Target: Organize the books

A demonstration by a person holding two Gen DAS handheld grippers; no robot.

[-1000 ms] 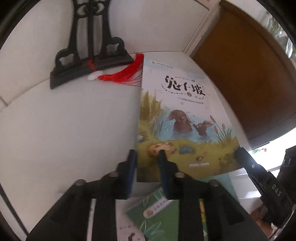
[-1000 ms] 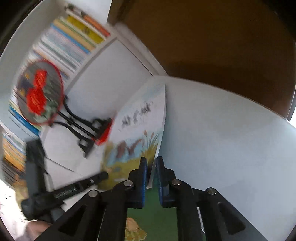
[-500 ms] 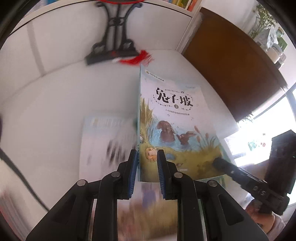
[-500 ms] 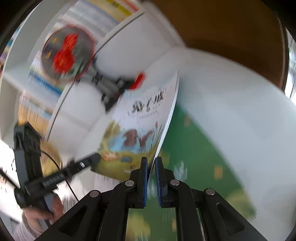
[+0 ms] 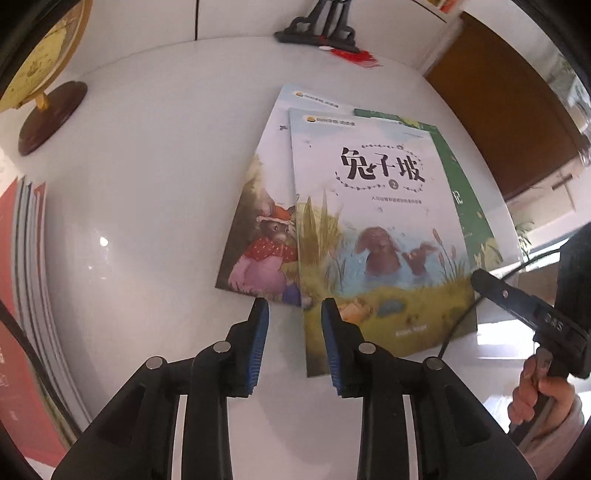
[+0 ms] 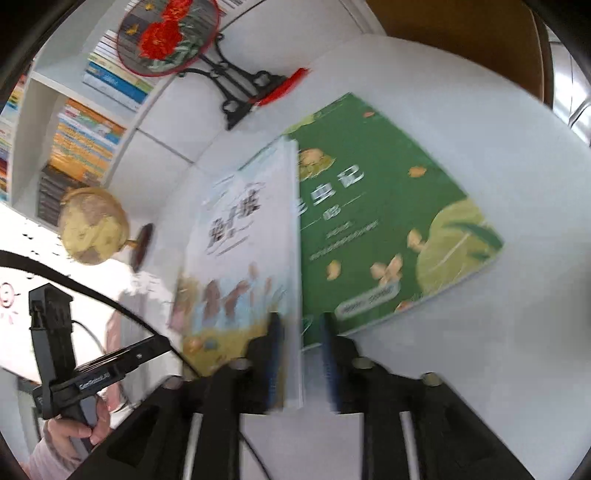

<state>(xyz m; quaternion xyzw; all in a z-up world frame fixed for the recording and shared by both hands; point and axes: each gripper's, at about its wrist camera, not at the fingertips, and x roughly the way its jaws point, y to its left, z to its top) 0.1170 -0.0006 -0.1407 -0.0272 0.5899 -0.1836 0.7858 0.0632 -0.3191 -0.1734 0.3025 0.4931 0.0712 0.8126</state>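
Three books lie loosely stacked on the desk: the pond book tops the rabbit book and green book, edges unaligned. Both hand-held grippers, left and right, have just been opening: the left stands spread and empty, the right spread around the pond book's edge, so squaring up remains.

White tabletop, brown wooden panel, white bookshelf behind.

A yellow globe on a dark round wooden base stands at the far left of the white table. At the far edge, toward the right, a black carved stand holds a round fan painted with red flowers, and a red tassel lies at the stand's foot. Behind the table, white shelves rise, and a brown wooden panel stands at the far right.
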